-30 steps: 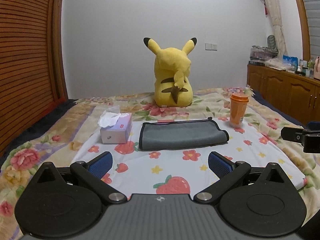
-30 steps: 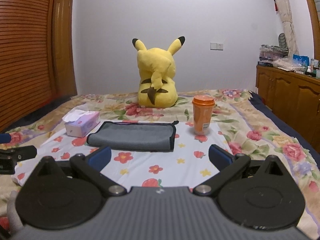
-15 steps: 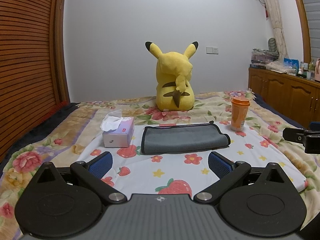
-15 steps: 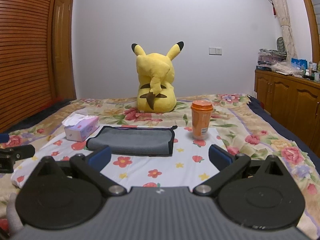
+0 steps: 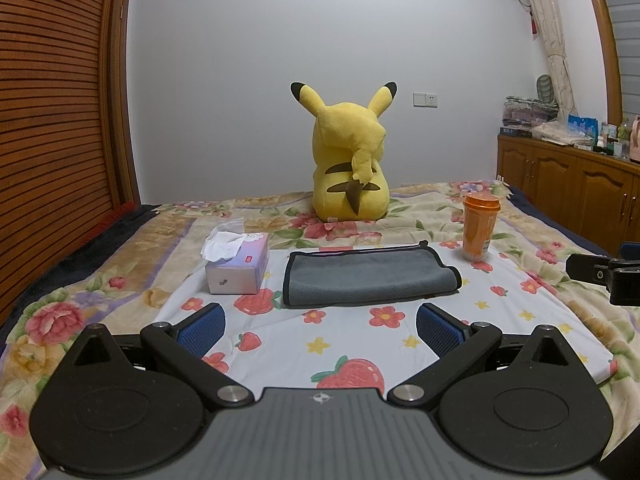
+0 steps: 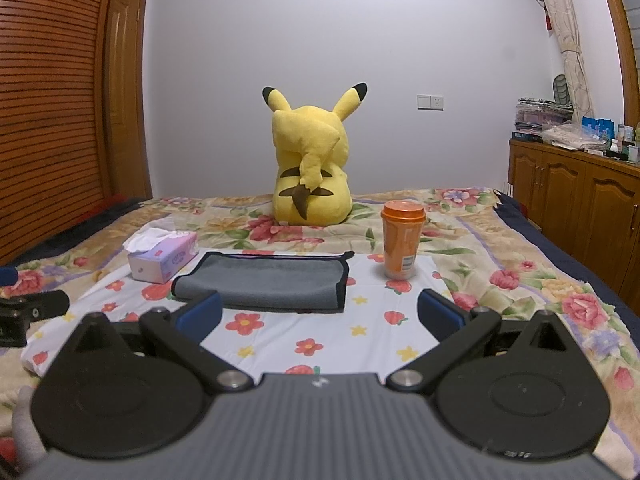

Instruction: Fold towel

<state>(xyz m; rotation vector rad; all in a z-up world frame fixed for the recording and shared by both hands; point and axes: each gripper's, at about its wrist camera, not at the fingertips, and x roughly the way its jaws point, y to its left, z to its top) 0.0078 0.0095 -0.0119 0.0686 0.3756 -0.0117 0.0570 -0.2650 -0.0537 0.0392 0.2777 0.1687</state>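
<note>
A grey towel with black trim (image 5: 368, 275) lies folded flat on a white flower-print cloth (image 5: 360, 344) on the bed; it also shows in the right wrist view (image 6: 268, 282). My left gripper (image 5: 320, 326) is open and empty, held low in front of the towel and apart from it. My right gripper (image 6: 320, 312) is open and empty, also short of the towel's near edge. Each gripper shows at the edge of the other's view: the right one (image 5: 604, 276) and the left one (image 6: 28, 314).
A tissue box (image 5: 238, 266) stands left of the towel and an orange cup with lid (image 5: 480, 226) right of it. A yellow plush toy (image 5: 348, 160) sits behind. A wooden wardrobe (image 5: 52, 120) is at the left, a wooden cabinet (image 5: 568, 196) at the right.
Both grippers have dropped lower and tilted up, so the towel sits lower in both views. The towel, box and cup have not moved. Both grippers stay open.
</note>
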